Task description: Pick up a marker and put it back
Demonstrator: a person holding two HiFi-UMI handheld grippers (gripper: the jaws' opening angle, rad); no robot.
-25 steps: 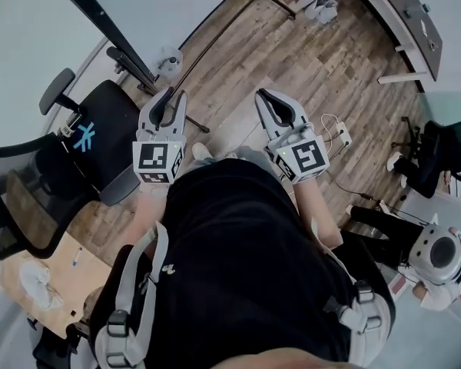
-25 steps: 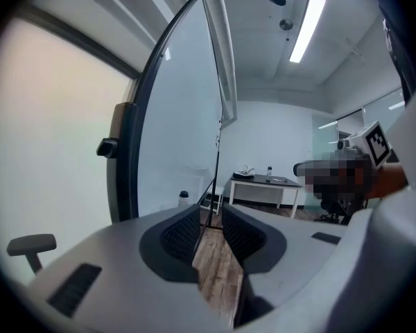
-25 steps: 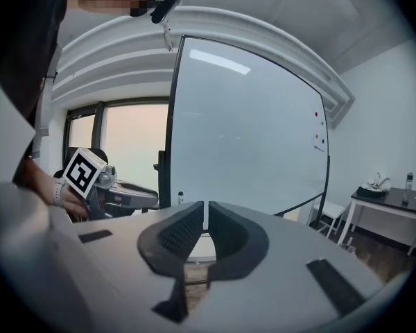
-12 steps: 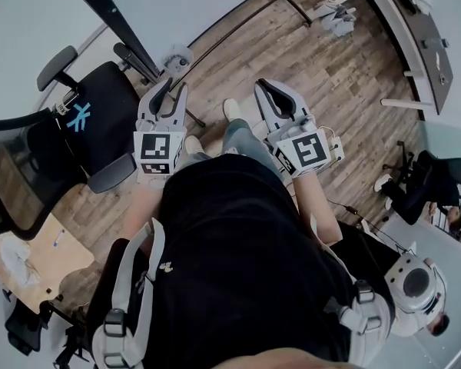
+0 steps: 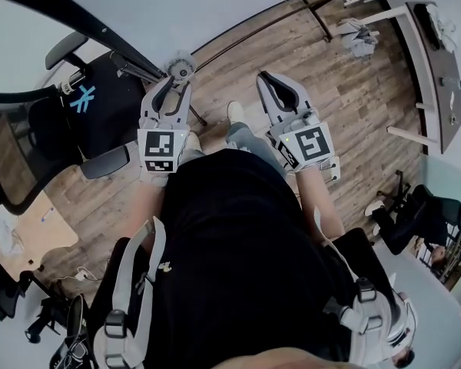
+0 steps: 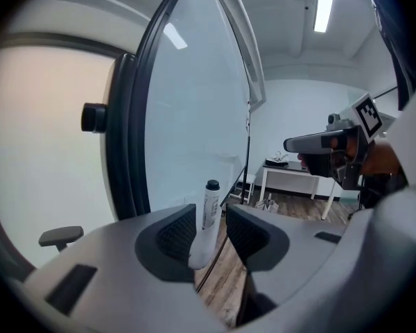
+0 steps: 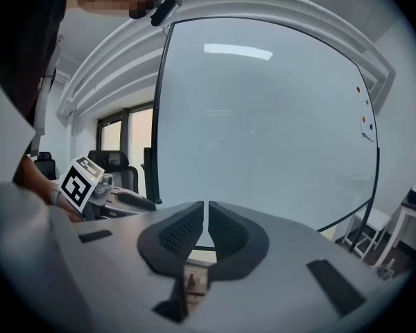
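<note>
A white marker (image 6: pixel 206 217) with a black cap stands up between the jaws of my left gripper (image 6: pixel 209 212). It leans on the left pad, and a gap shows beside the right pad. These jaws have just been opening. In the head view the left gripper (image 5: pixel 171 91) points at the foot of the whiteboard (image 5: pixel 177 6); the marker is hard to make out there. My right gripper (image 7: pixel 206 210) is shut with only a thin slit between its pads and nothing in it. It (image 5: pixel 280 91) is held level beside the left one, facing the whiteboard (image 7: pixel 263 130).
A white caster (image 5: pixel 181 68) of the whiteboard's stand sits just ahead of the left jaws. Black office chairs (image 5: pixel 100 106) stand at the left, with a wooden desk (image 5: pixel 38 225) behind them. A dark table (image 5: pixel 434 52) is at the far right, on wood plank floor.
The view has swung toward the whiteboard: its edge and caster now lie closer to the left jaws. Both grippers moved forward with the person. The left jaws stand wider.
</note>
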